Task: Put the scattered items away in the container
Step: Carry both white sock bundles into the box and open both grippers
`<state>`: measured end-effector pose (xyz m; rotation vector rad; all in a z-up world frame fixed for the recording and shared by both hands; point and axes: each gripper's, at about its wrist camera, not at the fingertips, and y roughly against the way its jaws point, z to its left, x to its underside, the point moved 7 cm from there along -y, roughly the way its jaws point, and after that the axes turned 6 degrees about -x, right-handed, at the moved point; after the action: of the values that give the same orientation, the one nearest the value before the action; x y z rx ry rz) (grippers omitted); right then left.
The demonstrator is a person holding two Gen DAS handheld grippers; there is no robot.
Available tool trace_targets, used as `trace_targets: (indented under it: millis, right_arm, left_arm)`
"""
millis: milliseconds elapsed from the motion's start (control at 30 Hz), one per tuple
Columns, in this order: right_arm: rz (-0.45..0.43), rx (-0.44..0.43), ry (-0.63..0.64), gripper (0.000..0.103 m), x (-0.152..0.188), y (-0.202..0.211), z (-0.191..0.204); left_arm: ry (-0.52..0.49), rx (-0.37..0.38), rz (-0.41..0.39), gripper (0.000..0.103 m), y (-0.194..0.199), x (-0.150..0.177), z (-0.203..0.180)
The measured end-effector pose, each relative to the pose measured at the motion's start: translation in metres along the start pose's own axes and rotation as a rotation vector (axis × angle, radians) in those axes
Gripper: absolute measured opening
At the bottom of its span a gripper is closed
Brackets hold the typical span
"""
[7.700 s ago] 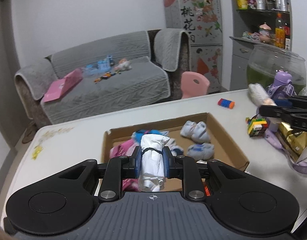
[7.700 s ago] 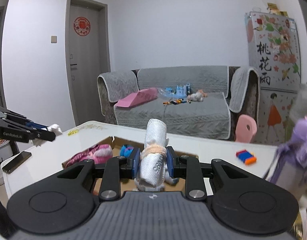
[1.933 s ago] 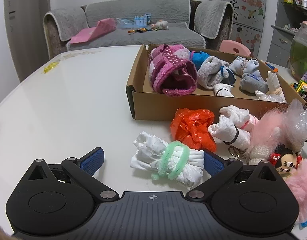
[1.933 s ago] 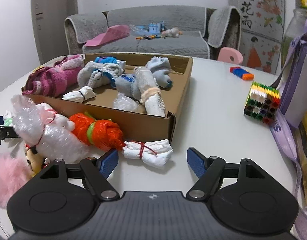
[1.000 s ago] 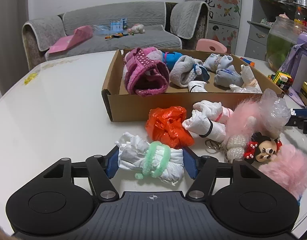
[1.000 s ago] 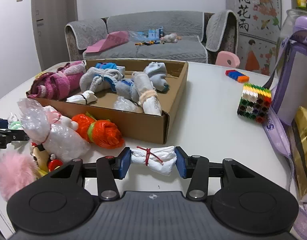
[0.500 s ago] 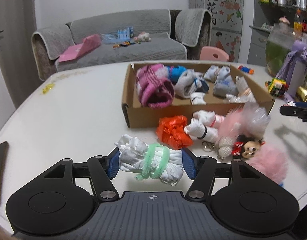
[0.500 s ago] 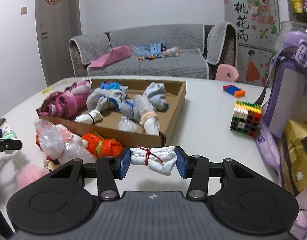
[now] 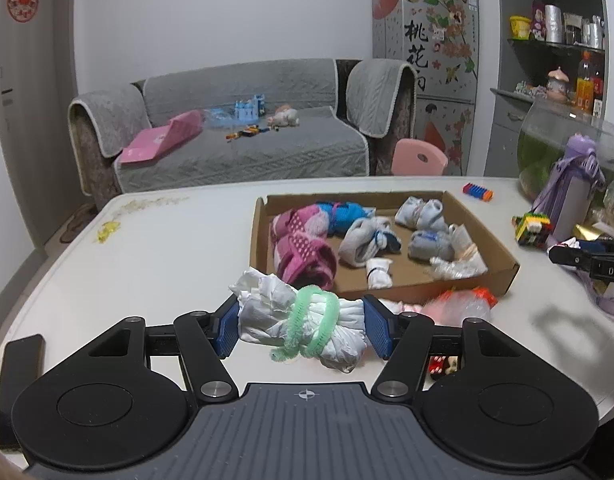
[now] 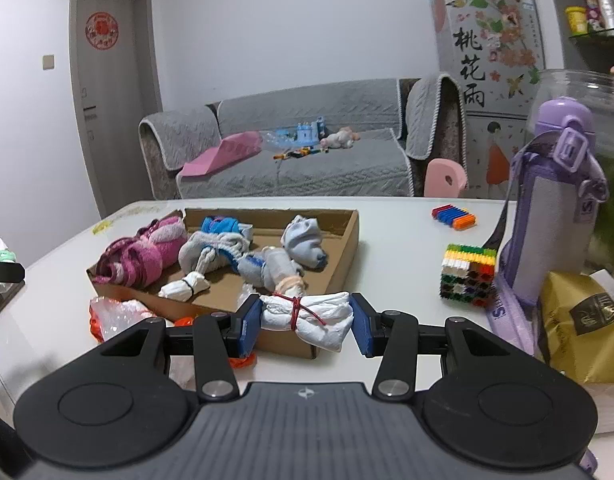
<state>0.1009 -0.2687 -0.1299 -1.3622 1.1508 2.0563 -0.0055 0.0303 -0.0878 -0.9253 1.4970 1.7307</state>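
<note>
My left gripper point(image 9: 301, 326) is shut on a white cloth bundle tied with a green fuzzy band point(image 9: 303, 320), held above the white table, short of the cardboard box point(image 9: 503, 256). My right gripper point(image 10: 305, 322) is shut on a white bundle tied with red string point(image 10: 307, 316), raised near the box's point(image 10: 351, 240) front right corner. The box holds a pink sock roll point(image 9: 303, 248), grey and blue sock rolls point(image 9: 367, 240) and small white bundles. An orange bag and a bubble-wrapped item point(image 9: 459, 304) lie on the table in front of the box. The right gripper shows at the right edge point(image 9: 587, 258) of the left wrist view.
A purple bottle point(image 10: 555, 208), a colourful block cube point(image 10: 469, 274), a gold packet point(image 10: 579, 328) and a fish bowl stand right of the box. A small striped toy point(image 10: 455, 216) lies farther back. A dark phone point(image 9: 17, 372) rests at the table's left edge. A grey sofa stands behind.
Both grippers have risen with their bundles still held; the table and box now sit lower and farther off in both views. The loose items before the box are partly hidden behind the left gripper.
</note>
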Motion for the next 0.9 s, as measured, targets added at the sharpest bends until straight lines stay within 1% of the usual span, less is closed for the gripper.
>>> trace_targets:
  millis: [133, 267, 367, 500, 600, 667, 733, 833, 900]
  right_arm:
    - [-0.019, -0.003, -0.001, 0.043, -0.006, 0.003, 0.000]
    - [-0.033, -0.004, 0.007, 0.043, -0.014, 0.003, 0.000]
    - [-0.043, -0.002, 0.009, 0.043, -0.022, 0.001, -0.003]
    - [-0.065, 0.010, 0.030, 0.043, -0.042, -0.004, -0.006]
    - [-0.082, -0.001, 0.035, 0.043, -0.061, -0.010, -0.008]
    - [-0.089, -0.003, 0.056, 0.043, -0.076, -0.018, -0.007]
    - [-0.093, -0.016, 0.072, 0.043, -0.088, -0.030, -0.004]
    - [-0.085, -0.038, 0.103, 0.043, -0.102, -0.056, 0.000]
    - [-0.062, -0.061, 0.125, 0.043, -0.107, -0.079, 0.004]
  left_arm:
    - [-0.015, 0.007, -0.010, 0.067, -0.006, -0.010, -0.007]
    - [-0.017, 0.036, -0.010, 0.067, -0.020, -0.023, -0.018]
    - [-0.034, 0.050, -0.024, 0.067, -0.031, -0.037, -0.029]
    - [-0.037, 0.070, -0.047, 0.068, -0.045, -0.058, -0.035]
    - [-0.029, 0.067, -0.062, 0.068, -0.060, -0.079, -0.031]
    - [-0.012, 0.064, -0.068, 0.068, -0.073, -0.092, -0.026]
    - [0.007, 0.063, -0.059, 0.068, -0.092, -0.105, -0.020]
    - [0.024, 0.073, -0.018, 0.068, -0.124, -0.118, -0.014]
    - [0.008, 0.066, 0.013, 0.068, -0.149, -0.126, -0.014]
